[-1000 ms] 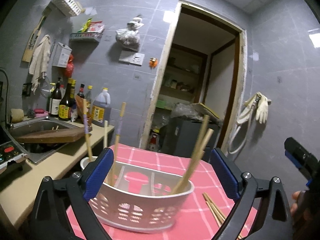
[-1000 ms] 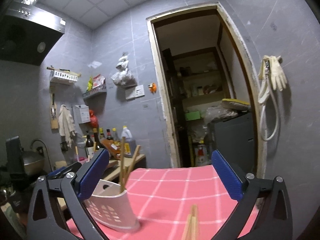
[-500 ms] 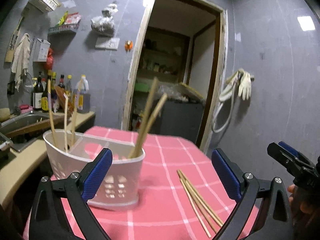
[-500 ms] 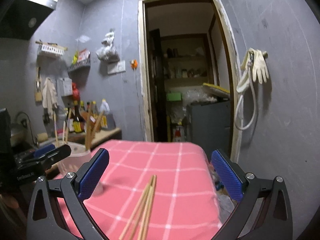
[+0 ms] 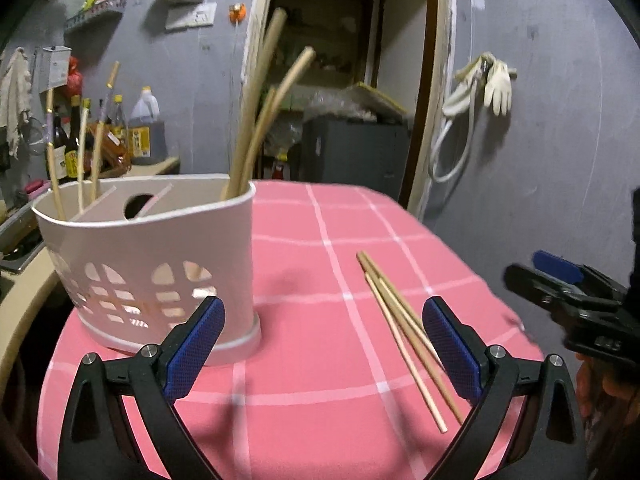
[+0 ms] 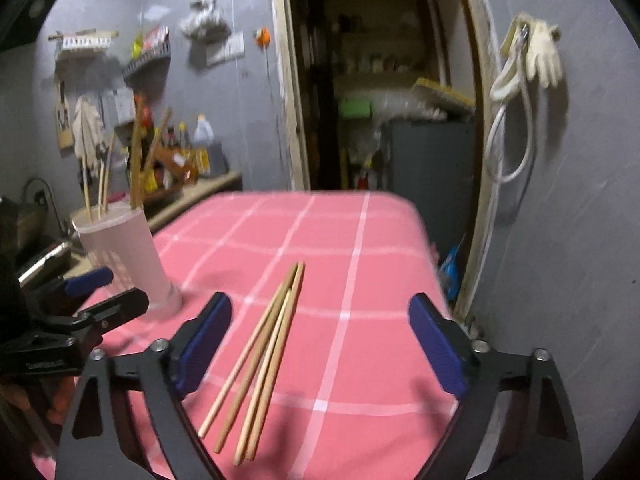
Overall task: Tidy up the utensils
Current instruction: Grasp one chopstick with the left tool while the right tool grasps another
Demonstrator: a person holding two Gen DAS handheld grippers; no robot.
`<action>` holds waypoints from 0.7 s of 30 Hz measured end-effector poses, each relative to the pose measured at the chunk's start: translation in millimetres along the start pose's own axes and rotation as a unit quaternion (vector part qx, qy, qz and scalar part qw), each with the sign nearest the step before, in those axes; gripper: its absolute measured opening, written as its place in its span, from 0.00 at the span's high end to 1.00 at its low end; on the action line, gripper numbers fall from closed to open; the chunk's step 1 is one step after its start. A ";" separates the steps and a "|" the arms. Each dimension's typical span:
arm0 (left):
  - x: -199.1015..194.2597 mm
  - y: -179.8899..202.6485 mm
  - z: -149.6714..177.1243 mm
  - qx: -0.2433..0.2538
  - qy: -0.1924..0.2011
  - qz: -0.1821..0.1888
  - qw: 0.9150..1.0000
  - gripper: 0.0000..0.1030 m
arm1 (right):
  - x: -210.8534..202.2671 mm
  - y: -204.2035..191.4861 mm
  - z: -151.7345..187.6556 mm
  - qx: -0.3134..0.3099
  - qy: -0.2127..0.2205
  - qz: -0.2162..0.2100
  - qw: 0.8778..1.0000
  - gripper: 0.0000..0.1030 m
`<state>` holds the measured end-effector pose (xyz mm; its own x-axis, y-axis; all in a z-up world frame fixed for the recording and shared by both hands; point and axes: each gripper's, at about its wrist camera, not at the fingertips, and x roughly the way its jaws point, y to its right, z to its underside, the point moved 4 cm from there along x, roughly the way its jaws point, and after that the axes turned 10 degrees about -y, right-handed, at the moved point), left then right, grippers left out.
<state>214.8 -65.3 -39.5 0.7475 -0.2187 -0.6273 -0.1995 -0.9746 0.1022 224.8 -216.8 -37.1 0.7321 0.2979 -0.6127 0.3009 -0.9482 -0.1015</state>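
A pink checked tablecloth covers the table and fills the lower half of both wrist views; its near edge is cut off by the frame. On it stands a white perforated utensil holder, partitioned inside, its lower front corner masked by a finger of the left gripper. In the right wrist view the holder is blurred and its perforations are hard to make out. Upright chopsticks lean out of the holder's right-hand compartment; thinner ones stand at its far left. How many the holder contains cannot be told.

Loose chopsticks lie on the cloth well apart from the holder, in a narrow fan. The left wrist view hides their near ends behind the gripper's right finger.

The left gripper points downward over the cloth between holder and loose chopsticks, jaws spread wide, nothing between them. The right gripper, likewise angled down, frames the loose chopsticks from above without contact; its jaws are closing yet remain apart. A hand beneath the right gripper is only partly visible at the frame edge.
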 end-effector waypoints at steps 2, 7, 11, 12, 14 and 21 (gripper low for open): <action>7.3 0.9 1.3 0.003 -0.015 0.001 1.000 0.06 | 16.5 0.8 2.7 -0.003 -0.036 -0.005 0.999 0.28; 27.9 2.8 1.7 0.009 -0.058 0.012 0.998 0.11 | 51.1 -0.3 9.5 -0.012 -0.111 -0.032 0.993 0.50; 40.9 2.3 -0.2 0.010 -0.087 0.024 0.996 0.24 | 71.3 -4.2 9.7 -0.023 -0.148 -0.050 0.987 0.57; 45.0 2.3 -0.4 0.009 -0.095 0.026 0.995 0.28 | 74.4 -5.0 9.8 -0.026 -0.155 -0.052 0.986 0.60; 51.1 1.4 1.1 0.007 -0.111 0.034 0.993 0.33 | 83.2 -6.6 8.5 -0.030 -0.169 -0.057 0.984 0.62; 66.1 7.4 -1.9 0.010 -0.141 0.057 0.988 0.41 | 98.0 -5.3 4.2 -0.038 -0.191 -0.058 0.979 0.74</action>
<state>263.9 -87.1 -78.8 0.5130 -0.3024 -0.8034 -0.2867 -0.9425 0.1717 292.4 -183.1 -99.8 0.4129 0.3273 -0.8500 0.4243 -0.8949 -0.1384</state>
